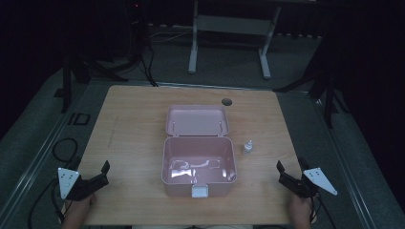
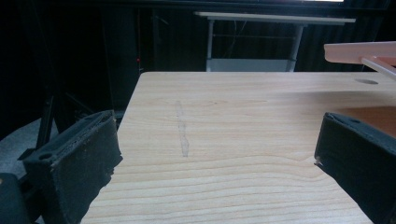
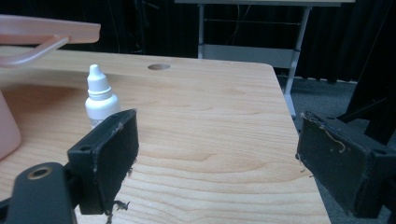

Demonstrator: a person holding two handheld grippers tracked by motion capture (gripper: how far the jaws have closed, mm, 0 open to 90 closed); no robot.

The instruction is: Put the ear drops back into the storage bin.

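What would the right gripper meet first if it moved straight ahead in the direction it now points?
Probably nothing: between the open jaws of the right gripper lies bare table up to the far edge. The small white dropper bottle stands left of that line, just beyond the left jaw, so it might be brushed; depth is unclear.

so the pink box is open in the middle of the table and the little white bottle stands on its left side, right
Not quite: the little white bottle stands upright on the table to the right of the open pink box, beside its rim, nearer the right gripper. The high view shows this.
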